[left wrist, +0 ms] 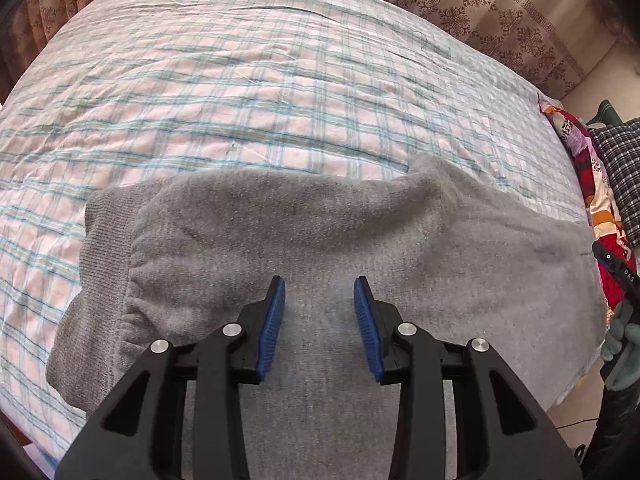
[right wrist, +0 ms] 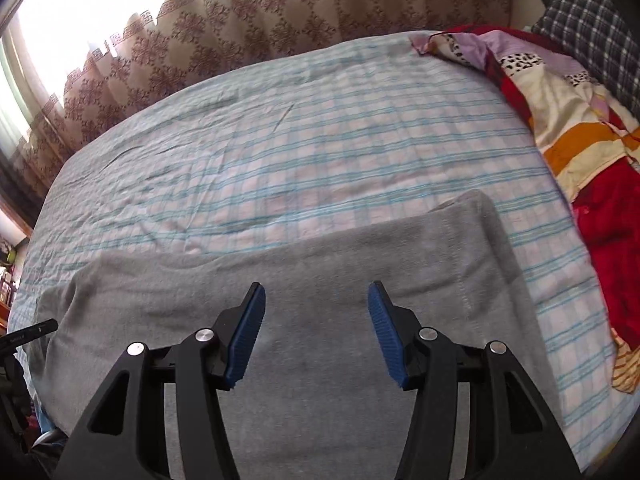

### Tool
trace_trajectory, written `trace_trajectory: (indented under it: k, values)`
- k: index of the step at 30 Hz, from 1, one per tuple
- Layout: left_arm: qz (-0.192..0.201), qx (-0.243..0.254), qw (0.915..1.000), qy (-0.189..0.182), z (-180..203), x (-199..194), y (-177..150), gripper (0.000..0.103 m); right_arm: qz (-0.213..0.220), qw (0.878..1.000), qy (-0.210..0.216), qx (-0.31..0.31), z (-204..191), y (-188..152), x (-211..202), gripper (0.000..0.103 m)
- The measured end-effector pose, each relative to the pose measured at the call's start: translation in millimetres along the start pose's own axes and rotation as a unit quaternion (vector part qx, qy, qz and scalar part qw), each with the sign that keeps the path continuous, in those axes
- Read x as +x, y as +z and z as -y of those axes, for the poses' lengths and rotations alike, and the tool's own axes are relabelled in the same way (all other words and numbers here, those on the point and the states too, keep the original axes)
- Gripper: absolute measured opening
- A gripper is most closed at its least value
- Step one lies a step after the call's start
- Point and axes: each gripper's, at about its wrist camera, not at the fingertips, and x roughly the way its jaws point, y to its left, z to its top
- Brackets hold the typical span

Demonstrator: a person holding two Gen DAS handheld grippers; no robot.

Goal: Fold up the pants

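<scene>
Grey knit pants [left wrist: 320, 232] lie flat across the near side of a bed, their ribbed waistband [left wrist: 100, 248] at the left in the left wrist view. Over the cloth hangs my left gripper [left wrist: 320, 312], jaws apart, blue pads [left wrist: 274, 320] empty. In the right wrist view the pants [right wrist: 320, 280] run left to right, with a raised corner [right wrist: 476, 208] toward the right. My right gripper [right wrist: 316, 320] hovers over that cloth, open, with nothing between its pads [right wrist: 248, 332]. The right gripper's edge and a gloved hand [left wrist: 624, 336] show at the right of the left wrist view.
The bed carries a pink and teal checked sheet [left wrist: 240, 92]. A red, orange and cream patchwork quilt [right wrist: 580, 140] and a dark checked pillow [right wrist: 592, 20] lie along the right side. Patterned brown curtains [right wrist: 240, 20] hang behind the bed, bright window at left.
</scene>
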Motion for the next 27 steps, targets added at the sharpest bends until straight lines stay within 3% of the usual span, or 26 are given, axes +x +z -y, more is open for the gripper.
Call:
trace_trajectory:
  k: [3,6,11,16,23,27]
  values:
    - [0.005,0.022,0.9997,-0.009,22,-4,4,0.039,0.011,1.000,-0.019,0.020,36,6,-5,0.054]
    - [0.006,0.045,0.9988,-0.017,45,-3,8,0.045,0.001,0.999,-0.003,0.040,63,7,0,0.054]
    - [-0.002,0.067,0.9975,-0.021,75,7,13,0.046,-0.026,0.997,0.022,0.065,86,-1,21,0.054]
    - [-0.015,0.074,0.9971,-0.014,88,19,16,0.046,-0.049,0.995,0.055,0.070,92,-9,36,0.054]
    - [-0.026,0.082,0.9963,-0.006,101,29,19,0.047,-0.045,0.994,0.091,0.046,83,-11,23,0.048]
    - [-0.033,0.086,0.9957,-0.006,108,36,19,0.049,-0.050,0.997,0.045,0.043,89,-11,34,0.046]
